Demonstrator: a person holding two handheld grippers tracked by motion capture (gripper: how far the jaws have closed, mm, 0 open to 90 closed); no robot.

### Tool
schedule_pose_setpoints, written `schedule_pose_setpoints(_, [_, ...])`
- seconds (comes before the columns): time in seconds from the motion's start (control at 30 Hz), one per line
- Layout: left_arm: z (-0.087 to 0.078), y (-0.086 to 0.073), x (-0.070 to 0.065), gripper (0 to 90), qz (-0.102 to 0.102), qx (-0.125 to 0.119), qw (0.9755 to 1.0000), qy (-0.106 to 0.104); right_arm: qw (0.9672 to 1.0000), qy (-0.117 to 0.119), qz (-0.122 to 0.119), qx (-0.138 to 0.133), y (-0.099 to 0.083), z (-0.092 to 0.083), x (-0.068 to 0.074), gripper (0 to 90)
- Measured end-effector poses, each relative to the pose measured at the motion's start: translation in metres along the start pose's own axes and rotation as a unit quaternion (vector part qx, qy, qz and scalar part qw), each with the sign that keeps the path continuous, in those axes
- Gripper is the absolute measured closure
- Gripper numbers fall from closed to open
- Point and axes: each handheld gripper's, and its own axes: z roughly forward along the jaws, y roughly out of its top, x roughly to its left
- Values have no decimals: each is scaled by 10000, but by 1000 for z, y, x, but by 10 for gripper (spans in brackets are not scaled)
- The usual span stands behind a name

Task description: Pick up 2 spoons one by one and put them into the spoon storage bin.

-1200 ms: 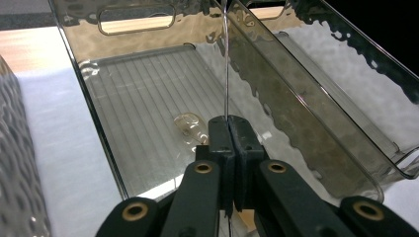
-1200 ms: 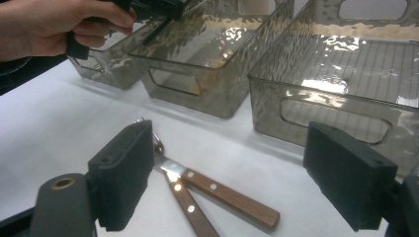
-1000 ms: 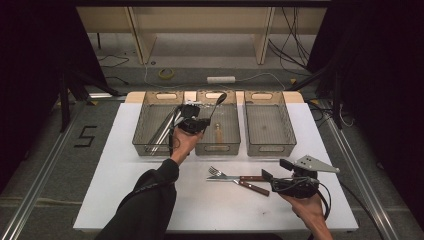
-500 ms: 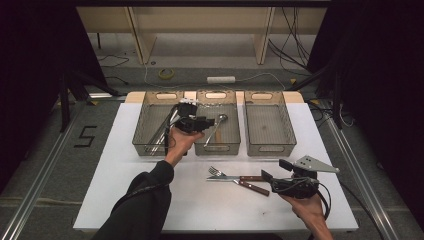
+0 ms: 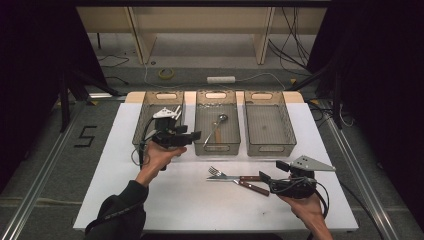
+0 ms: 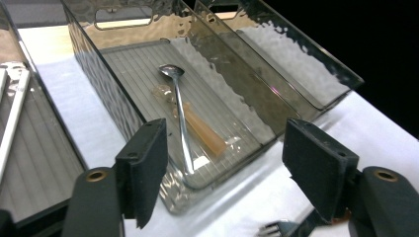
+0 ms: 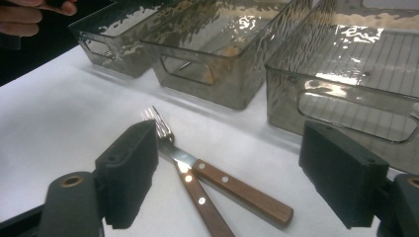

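A spoon (image 5: 216, 127) with a wooden handle lies loose in the middle clear bin (image 5: 216, 148). My left gripper (image 5: 196, 135) hovers at the front of the left bin (image 5: 141, 125), pointing right; its jaws have just been opening and nothing is between them. In the left gripper view the spoon (image 6: 180, 113) lies beyond the open left gripper (image 6: 225, 148). A fork and a knife (image 5: 239, 179) with wooden handles lie crossed on the white table. My right gripper (image 5: 273, 170) stands open just right of them, and in the right gripper view the handles (image 7: 237, 193) lie between its spread jaws, untouched.
Three clear bins stand in a row at the back of the table (image 5: 100, 190); the right bin (image 5: 270, 148) is nearest my right gripper. The left bin holds long metal cutlery (image 6: 14, 116). Cables and shelving lie on the floor beyond the far edge.
The left gripper held the spoon above the middle bin, then let it go into that bin. It has drawn back to the left with its jaws open. The right hand has not moved.
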Motion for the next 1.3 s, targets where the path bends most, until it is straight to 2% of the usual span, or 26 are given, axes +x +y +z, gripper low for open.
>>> schedule_pose_setpoints(0.07, [-5,-4,0,312,50,18,10000,13,10000,12,10,33,0,1,0,251])
schedule_pose_setpoints(0.3, [-26,-16,-4,277,107,-305,9994,-106,9999,-5,-23,115,0,2,1,271])
schedule_pose_setpoints(0.43, [-34,-26,-5,261,225,-351,9991,-89,9999,-29,-56,152,-1,2,1,281])
schedule_pose_setpoints(0.5, [-38,-30,-4,255,169,-404,9990,-125,9998,-37,-52,171,-1,3,1,286])
schedule_pose_setpoints(0.63, [-42,-38,-4,240,224,-409,9987,-199,9998,-66,-58,186,0,4,0,303])
schedule_pose_setpoints(0.73, [-44,-43,-4,228,392,-355,9985,-164,9997,-65,-92,217,0,6,-1,324])
schedule_pose_setpoints(1.0, [-58,-58,1,220,421,-348,9985,-92,9993,-155,-86,325,-1,14,-7,444])
schedule_pose_setpoints(1.07, [-61,-62,3,220,360,-365,9987,-83,9992,-163,-89,348,-1,16,-9,477])
schedule_pose_setpoints(1.3, [-65,-71,3,216,384,-340,9987,0,9974,-271,-223,636,-1,27,-15,584])
